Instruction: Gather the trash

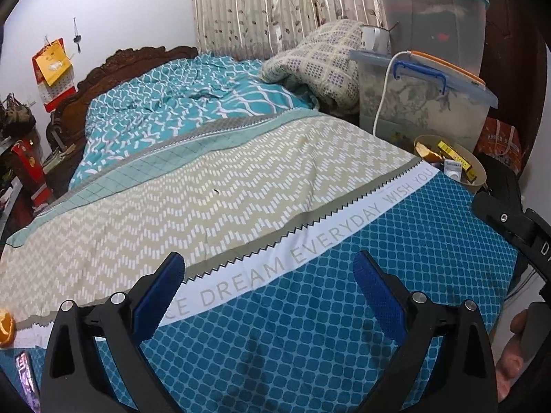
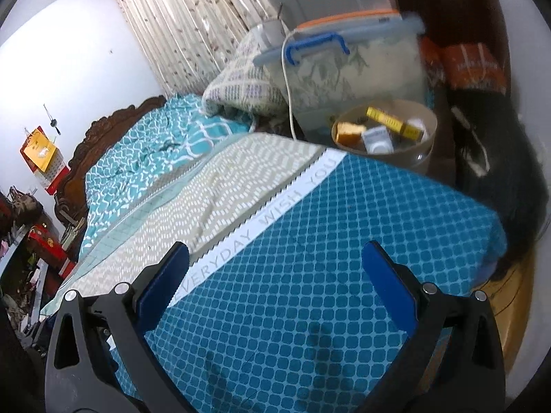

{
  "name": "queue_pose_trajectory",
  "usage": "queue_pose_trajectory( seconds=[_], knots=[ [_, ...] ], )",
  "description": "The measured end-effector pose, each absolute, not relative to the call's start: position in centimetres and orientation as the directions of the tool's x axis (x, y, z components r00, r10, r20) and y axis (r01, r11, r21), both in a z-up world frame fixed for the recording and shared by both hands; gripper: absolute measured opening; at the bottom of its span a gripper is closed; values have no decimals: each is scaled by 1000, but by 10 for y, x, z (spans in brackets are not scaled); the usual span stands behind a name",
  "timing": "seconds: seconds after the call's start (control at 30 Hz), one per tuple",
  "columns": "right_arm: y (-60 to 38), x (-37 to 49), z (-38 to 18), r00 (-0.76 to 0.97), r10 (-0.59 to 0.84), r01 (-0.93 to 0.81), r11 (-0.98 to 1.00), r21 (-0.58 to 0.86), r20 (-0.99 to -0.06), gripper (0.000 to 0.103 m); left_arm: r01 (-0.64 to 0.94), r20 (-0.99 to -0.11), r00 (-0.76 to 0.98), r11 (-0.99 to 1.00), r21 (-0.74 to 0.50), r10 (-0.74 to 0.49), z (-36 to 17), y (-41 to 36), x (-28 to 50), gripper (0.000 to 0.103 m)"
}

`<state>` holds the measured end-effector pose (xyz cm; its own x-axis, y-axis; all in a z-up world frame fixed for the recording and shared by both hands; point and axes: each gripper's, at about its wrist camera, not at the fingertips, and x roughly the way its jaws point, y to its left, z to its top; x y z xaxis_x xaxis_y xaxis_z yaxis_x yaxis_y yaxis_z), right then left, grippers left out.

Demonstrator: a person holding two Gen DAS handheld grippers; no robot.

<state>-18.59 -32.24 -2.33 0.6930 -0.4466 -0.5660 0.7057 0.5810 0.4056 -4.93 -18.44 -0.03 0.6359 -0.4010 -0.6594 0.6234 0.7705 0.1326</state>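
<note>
Blue-padded jaws of the left gripper and the right gripper both stand wide apart, holding nothing, over the teal patterned bedspread. Ahead and right of the right jaws, off the bed's edge, a round tan bin holds a yellow box, long axis running left-right, and a white packet. An orange peel lies left of the left jaws.
</note>
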Motion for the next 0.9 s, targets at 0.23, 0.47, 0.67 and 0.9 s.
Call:
queue_pose_trajectory(
  seconds=[0.23,0.47,0.67,0.9],
  knots=[
    [-328,-195,-23,668,-497,739,530,416,-554,99,601,-636,671,781,167,-381,5,-182,-52,94],
    [-331,-194,-27,667,-483,739,521,427,-567,99,595,-628,686,780,195,-367,5,-183,-56,94],
    [-339,-202,-32,659,-490,751,474,460,-571,99,586,-610,705,782,214,-361,7,-183,-58,94],
    [-343,-202,-34,663,-477,748,468,471,-578,99,590,-603,709,776,221,-367,8,-182,-60,94]
  ],
)
